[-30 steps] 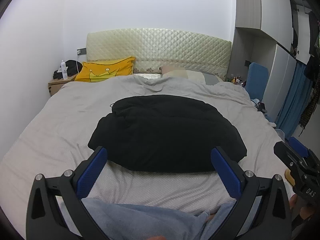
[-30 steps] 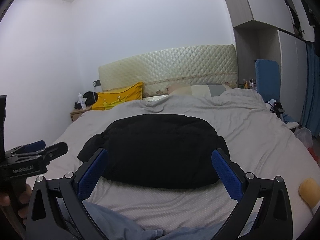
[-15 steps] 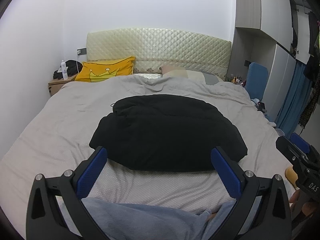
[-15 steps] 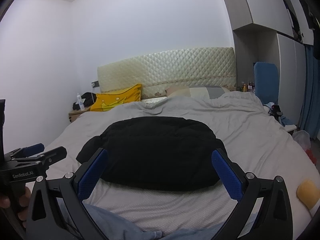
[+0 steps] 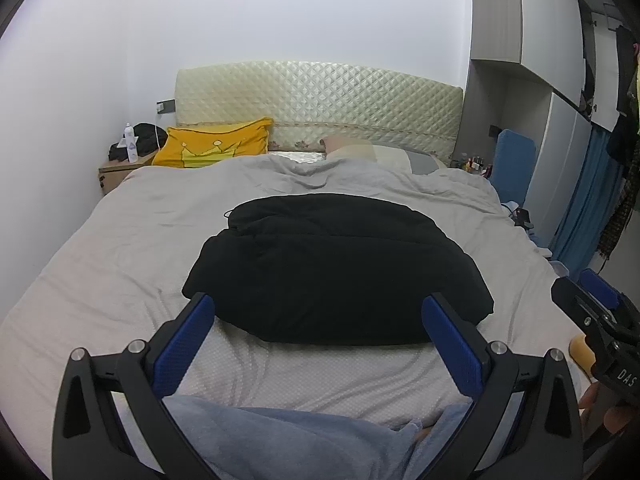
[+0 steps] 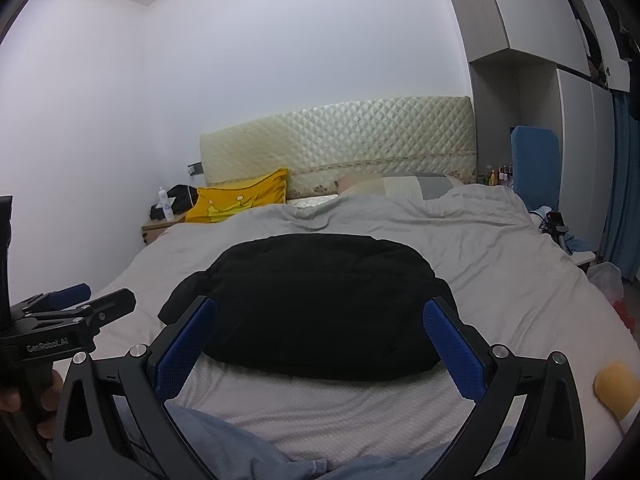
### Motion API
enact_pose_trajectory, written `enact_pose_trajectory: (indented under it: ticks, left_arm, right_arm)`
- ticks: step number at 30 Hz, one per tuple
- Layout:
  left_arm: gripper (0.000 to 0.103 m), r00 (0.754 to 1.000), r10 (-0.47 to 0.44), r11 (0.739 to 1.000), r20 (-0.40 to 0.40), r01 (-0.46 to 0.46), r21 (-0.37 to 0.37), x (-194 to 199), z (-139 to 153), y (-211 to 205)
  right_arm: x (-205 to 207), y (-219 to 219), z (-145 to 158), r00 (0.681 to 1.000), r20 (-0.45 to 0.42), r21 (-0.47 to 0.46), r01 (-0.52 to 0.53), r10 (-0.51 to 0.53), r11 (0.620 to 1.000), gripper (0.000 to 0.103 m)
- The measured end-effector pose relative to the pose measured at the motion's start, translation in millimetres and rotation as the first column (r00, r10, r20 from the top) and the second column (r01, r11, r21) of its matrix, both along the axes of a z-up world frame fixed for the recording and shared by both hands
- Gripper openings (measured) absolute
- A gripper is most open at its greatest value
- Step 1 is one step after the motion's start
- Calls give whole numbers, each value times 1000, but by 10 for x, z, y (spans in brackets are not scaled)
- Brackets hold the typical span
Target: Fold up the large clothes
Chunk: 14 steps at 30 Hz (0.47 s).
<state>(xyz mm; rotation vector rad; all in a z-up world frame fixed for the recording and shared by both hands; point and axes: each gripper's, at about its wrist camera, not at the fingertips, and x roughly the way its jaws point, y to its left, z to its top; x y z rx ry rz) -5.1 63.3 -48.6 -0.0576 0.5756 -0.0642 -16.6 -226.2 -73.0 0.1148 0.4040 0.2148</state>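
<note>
Bedroom, grey-sheeted bed (image 5: 120, 248) used as folding surface; black padded jacket (image 5: 336, 268) laid mid-bed as a compact bundle, likely already folded

Left gripper (image 5: 320, 344) and right gripper (image 6: 320, 348) are both held with jaws spread wide and empty, above the bed's near edge, clear of the jacket, apparently backed off so the bundle is left undisturbed. Yellow crown cushion (image 5: 216, 148) is seen at the quilted headboard (image 5: 340, 108), well apart from the jacket

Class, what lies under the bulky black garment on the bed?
The bulky black garment rests on the grey bed cover. Anything directly beneath its middle is covered, so cannot be seen.
</note>
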Motion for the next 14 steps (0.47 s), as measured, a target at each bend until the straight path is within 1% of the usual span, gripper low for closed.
enact_pose_trajectory:
  ticks: [14]
  left_arm:
    - [103, 1000, -3, 1000, -4, 3, 2, 4, 9, -5]
  right_arm:
    - [7, -12, -7, 1000, -10, 0, -2, 2, 1000, 103]
